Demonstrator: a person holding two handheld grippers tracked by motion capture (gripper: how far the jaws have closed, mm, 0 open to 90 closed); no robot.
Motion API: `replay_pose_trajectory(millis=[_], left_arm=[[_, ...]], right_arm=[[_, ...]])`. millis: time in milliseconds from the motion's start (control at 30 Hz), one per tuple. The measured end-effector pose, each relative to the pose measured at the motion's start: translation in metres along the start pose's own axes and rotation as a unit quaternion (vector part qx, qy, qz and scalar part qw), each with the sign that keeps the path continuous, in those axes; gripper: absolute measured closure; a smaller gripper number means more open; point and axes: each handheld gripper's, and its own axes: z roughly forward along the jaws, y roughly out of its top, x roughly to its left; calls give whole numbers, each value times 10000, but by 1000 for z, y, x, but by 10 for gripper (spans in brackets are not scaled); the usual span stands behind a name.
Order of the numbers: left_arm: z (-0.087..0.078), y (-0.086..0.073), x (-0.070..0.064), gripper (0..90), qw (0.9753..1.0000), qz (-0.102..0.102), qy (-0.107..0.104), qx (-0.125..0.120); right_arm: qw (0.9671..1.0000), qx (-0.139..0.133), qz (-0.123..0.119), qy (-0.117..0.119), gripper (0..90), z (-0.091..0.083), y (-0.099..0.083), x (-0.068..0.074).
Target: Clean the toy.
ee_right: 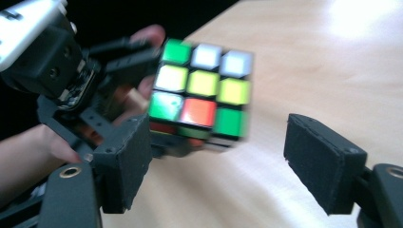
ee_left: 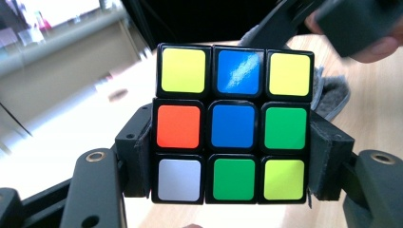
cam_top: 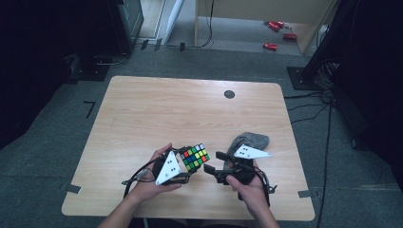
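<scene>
The left claw (cam_top: pixel 189 162) is clamped on a Rubik's cube (cam_top: pixel 196 157): in the left gripper view its two black padded jaws press flat against opposite sides of the cube (ee_left: pixel 234 124), near the lower rows, and the face turned to that camera shows yellow, blue and yellow on top, orange, blue and green in the middle, white, green and yellow-green below. The cube sits in the lower middle of the high view, lifted off the wooden counter (cam_top: pixel 190 109) by the claw.

The right claw (cam_top: pixel 213 166) stands wide open and holds nothing. In the right gripper view its jaws rise at lower left and lower right, with the blurred cube (ee_right: pixel 202 92) beyond them, nearer the left jaw and touched by neither.

Just behind the right claw in the high view lies a grey cloth (cam_top: pixel 252 140) on the counter; its edge also shows at the upper right of the left gripper view, beside the cube. A small dark round disc (cam_top: pixel 229 94) sits near the counter's far edge, well apart from the work. On the floor beyond, at the top of the high view, lie several small red objects (cam_top: pixel 277 32).

The left hand (cam_top: pixel 152 183) comes in from the bottom and grips its tool from beneath, pointing it up and right. The right hand (cam_top: pixel 247 187) holds its tool pointing left toward the cube.
</scene>
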Motion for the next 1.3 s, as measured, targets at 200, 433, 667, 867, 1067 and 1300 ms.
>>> replay_pose_trajectory(millis=[200, 433, 667, 867, 1067, 1300], left_arm=[[-8, 1, 9, 340, 9983, -440, -378, -19], [-5, 1, 7, 339, 9971, -404, -626, 126], [-3, -3, 10, 339, 9969, -502, -554, 235], [-3, -4, 10, 339, 9968, -533, -531, 262], [-2, -5, 9, 337, 9965, -559, -551, 274], [1, -6, 7, 337, 9968, -537, -493, 329]], right_arm=[[9847, -460, -866, -1438, 251, -20, 0, -33], [9735, -71, -983, -2062, 226, -22, -17, -73], [9591, 813, -919, -2549, 218, -8, -37, -98], [9514, 1122, -815, -2749, 215, 1, -44, -97], [9522, 1003, -714, -2796, 575, -3, -45, -96], [9688, 508, -288, -2407, 723, -15, -39, -87]])
